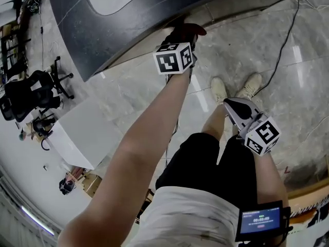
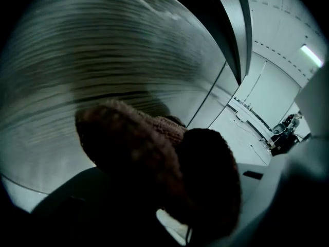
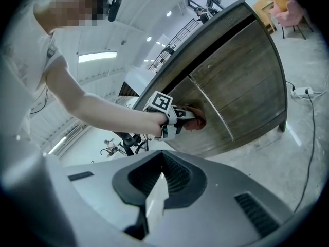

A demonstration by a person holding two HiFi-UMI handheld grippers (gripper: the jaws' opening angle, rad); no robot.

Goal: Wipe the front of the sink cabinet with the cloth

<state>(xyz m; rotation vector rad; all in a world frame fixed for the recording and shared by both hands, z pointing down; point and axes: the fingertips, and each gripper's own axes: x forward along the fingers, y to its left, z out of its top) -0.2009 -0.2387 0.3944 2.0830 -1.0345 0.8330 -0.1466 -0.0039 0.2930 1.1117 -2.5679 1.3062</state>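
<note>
My left gripper (image 1: 186,31) is shut on a reddish-brown knitted cloth (image 1: 191,30) and presses it against the wooden front of the sink cabinet (image 3: 241,86), just under the dark countertop (image 1: 128,24). In the left gripper view the cloth (image 2: 154,163) fills the lower middle against the streaked cabinet front (image 2: 103,66). The right gripper view shows the left gripper (image 3: 191,118) with the cloth (image 3: 196,117) on the cabinet, left of a vertical door seam. My right gripper (image 1: 232,107) hangs by my right leg, shut and holding nothing; its jaws (image 3: 154,199) meet.
A black cable (image 1: 280,55) runs over the marble floor (image 1: 267,40) to a power strip (image 3: 300,92). My shoes (image 1: 236,86) stand near the cabinet base. A white box (image 1: 82,133) and black office chairs (image 1: 36,91) stand to the left.
</note>
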